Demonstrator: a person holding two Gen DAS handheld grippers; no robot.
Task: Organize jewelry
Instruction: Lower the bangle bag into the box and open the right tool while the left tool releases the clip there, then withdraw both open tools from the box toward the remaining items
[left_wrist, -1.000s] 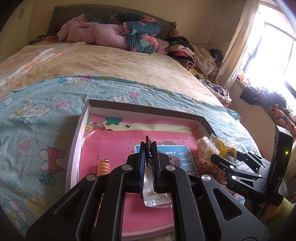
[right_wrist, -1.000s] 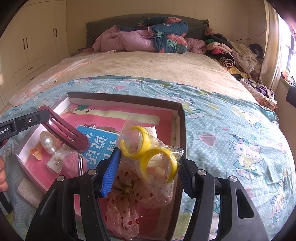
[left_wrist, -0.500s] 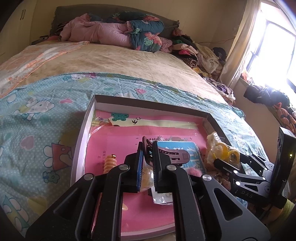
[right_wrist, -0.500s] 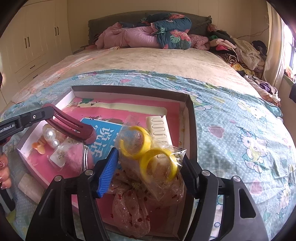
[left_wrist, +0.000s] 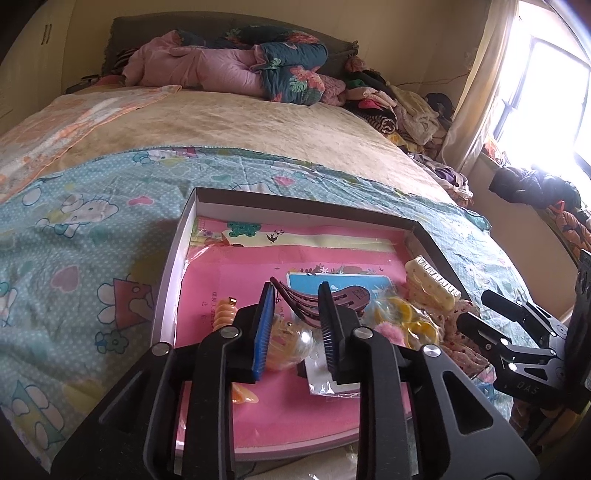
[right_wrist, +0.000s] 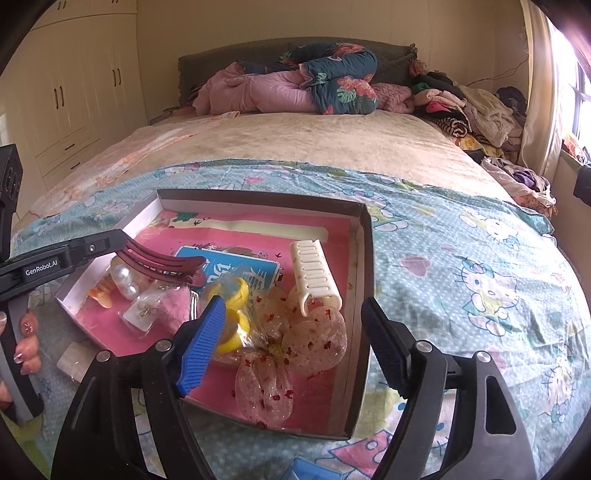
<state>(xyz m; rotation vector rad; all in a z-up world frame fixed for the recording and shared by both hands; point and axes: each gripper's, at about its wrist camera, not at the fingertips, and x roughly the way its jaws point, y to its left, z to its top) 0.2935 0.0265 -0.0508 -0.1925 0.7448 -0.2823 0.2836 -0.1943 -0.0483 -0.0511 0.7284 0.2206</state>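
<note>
The left tool (left_wrist: 295, 288) is parted, a clear gap between its blue ribbed pads. A dark red plastic hair claw (left_wrist: 321, 300) lies across that gap at the fingertips. Whether a pad touches it I cannot tell.

The right tool (right_wrist: 293, 304) is spread wide and grips nothing. It hangs over the near right part of a shallow cardboard box lined with pink paper (right_wrist: 364, 258). Beneath its opening lies a sheer flower bow flecked with red (right_wrist: 295, 347). By its left pad sits a clear bag of yellow rings (right_wrist: 232, 295).

Toward the box's right wall, beyond the bow, lies a cream plastic comb clip (right_wrist: 314, 273). A blue printed card (right_wrist: 240, 266) lies at the box's middle. A pink fluffy piece (right_wrist: 173, 306) and a small clear packet (right_wrist: 142, 314) sit in the near left part of the box. The box stands on a bed with a blue cartoon-cat sheet (right_wrist: 480, 277).

Only the right wrist view shows the large pearl beads (right_wrist: 125, 277) under the claw, near the box's left wall. It also shows the left hand (right_wrist: 26, 343) gripping its handle outside that wall. Only the left wrist view shows an orange spiral piece (left_wrist: 225, 314) inside the left wall.
</note>
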